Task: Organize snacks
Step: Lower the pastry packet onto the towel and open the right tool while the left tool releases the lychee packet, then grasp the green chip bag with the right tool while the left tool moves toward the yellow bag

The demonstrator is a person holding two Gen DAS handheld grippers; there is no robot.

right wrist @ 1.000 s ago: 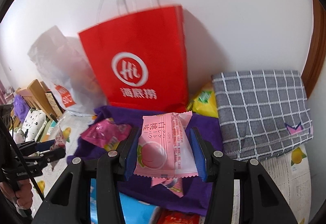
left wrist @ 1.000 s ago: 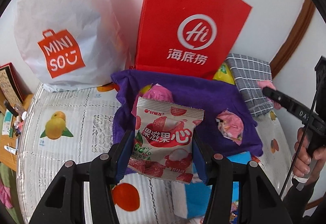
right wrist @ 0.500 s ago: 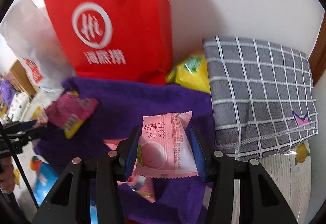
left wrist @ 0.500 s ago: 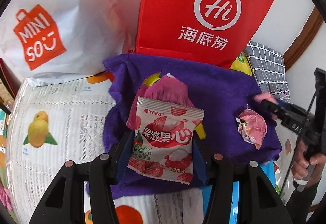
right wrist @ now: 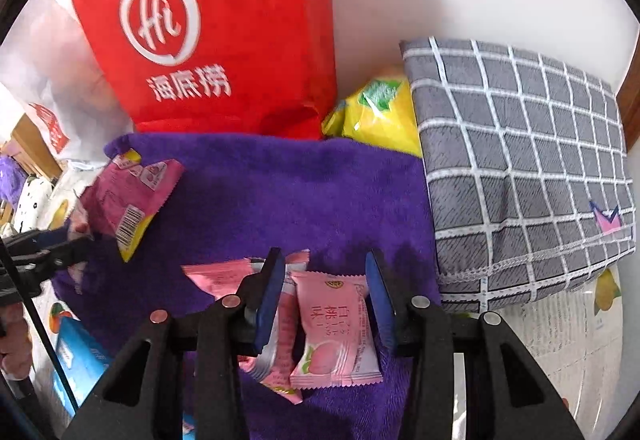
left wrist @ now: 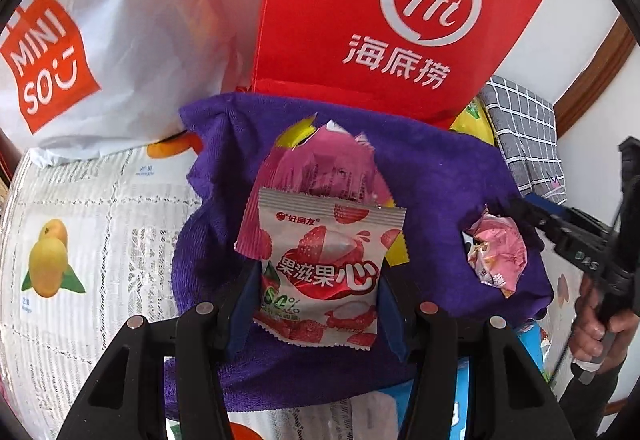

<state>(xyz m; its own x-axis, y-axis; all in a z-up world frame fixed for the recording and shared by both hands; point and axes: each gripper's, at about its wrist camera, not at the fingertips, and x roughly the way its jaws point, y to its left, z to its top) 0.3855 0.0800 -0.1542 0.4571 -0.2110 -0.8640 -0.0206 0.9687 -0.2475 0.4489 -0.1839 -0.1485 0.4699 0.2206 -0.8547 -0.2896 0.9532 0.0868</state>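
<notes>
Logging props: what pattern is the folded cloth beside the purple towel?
Grey with a white grid check on the folded cloth; right wrist view shows it best.

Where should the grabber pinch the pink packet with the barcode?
Probably the jagged end of the barcode packet, from above. It lies tilted on the purple towel, and that thin flat seam fits between fingers better than the puffy middle. The open right gripper is nearest.

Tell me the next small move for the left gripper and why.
Probably open the left gripper and let go of the strawberry packet. It is clamped between the pads, right above the pink packet on the purple towel, where the right gripper stands open over its peach packet.
</notes>
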